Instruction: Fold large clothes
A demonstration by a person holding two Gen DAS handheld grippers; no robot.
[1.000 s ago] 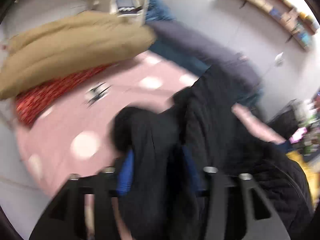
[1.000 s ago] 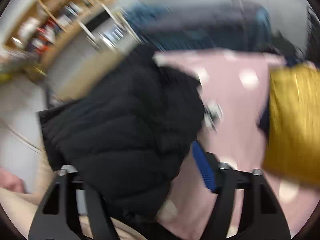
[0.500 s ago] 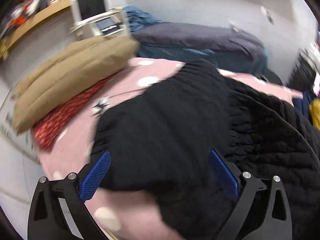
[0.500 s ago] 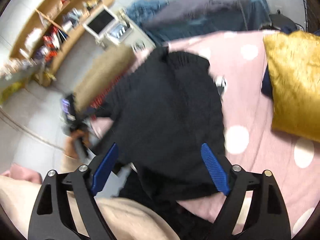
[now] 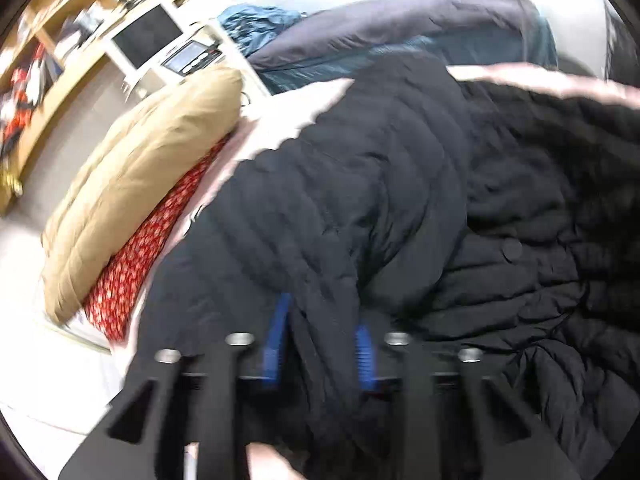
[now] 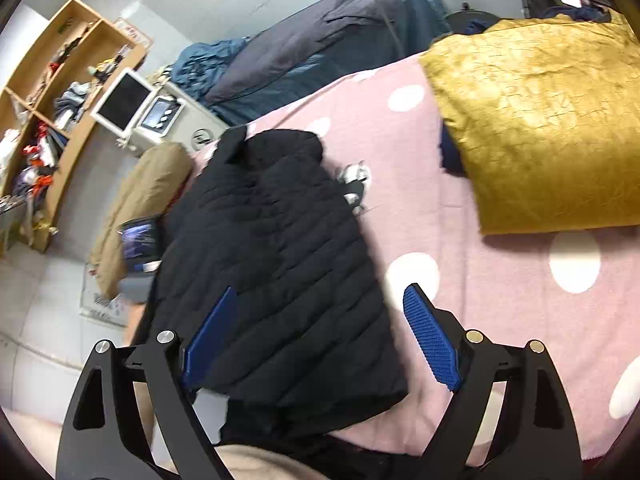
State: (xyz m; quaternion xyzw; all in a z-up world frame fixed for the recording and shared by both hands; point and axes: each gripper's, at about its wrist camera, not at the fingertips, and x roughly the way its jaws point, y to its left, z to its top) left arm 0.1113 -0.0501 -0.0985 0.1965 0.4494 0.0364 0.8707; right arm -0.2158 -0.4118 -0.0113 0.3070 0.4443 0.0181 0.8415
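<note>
A black quilted puffer jacket [image 6: 276, 264] lies folded on the pink polka-dot bed [image 6: 500, 280]. In the left wrist view the jacket [image 5: 360, 200] fills most of the frame. My left gripper [image 5: 320, 344] is shut on a fold of the jacket near its left edge, with fabric bunched between the blue pads. My right gripper [image 6: 320, 340] is open, hovering above the jacket's near right edge, and holds nothing.
A gold pillow [image 6: 540, 128] lies on the bed at right. A tan cushion [image 5: 140, 184] on red patterned fabric [image 5: 148, 248] sits at the bed's left end. A dark blue duvet [image 6: 328, 44], a white device [image 6: 140, 108] and wooden shelves [image 6: 60, 92] stand behind.
Both grippers let go of the jacket half a second ago. My left gripper has since shut on a fold of it. My right gripper stays open and has pulled back slightly.
</note>
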